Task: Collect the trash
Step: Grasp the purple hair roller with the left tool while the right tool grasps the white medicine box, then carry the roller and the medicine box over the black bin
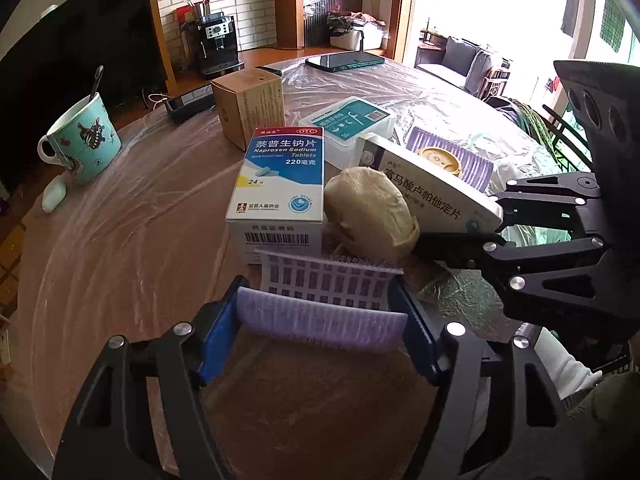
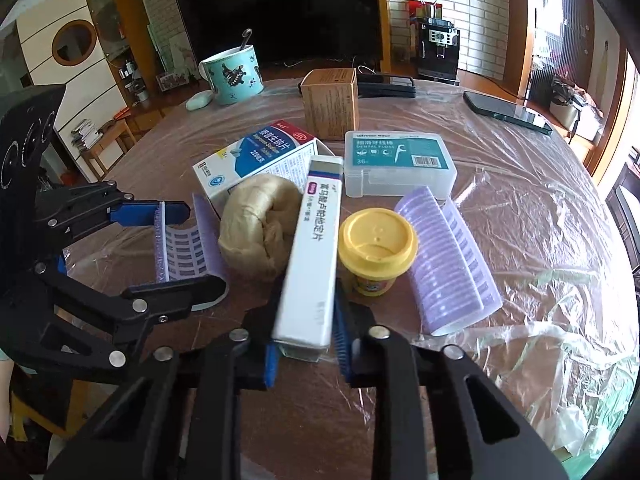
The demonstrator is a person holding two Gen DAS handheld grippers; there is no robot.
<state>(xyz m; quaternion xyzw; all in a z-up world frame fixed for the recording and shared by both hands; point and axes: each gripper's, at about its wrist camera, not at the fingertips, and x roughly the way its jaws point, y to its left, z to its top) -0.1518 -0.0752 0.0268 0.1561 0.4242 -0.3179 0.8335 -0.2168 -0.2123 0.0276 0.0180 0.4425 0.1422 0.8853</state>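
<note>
Left claw [image 1: 320,316]: black linkage arms, silver round rivets at the joints, blue ridged fingers [image 1: 216,336]. Right claw [image 2: 306,328]: same black frame, silver rivets, blue ribbed pads [image 2: 342,332]. Black mount plate with round holes. White sleeve [image 1: 568,364] edge.

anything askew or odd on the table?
The naproxen box lies askew with an end flap hanging open. A beige dough-like lump sits bare on the plastic sheet, touching that box.
</note>
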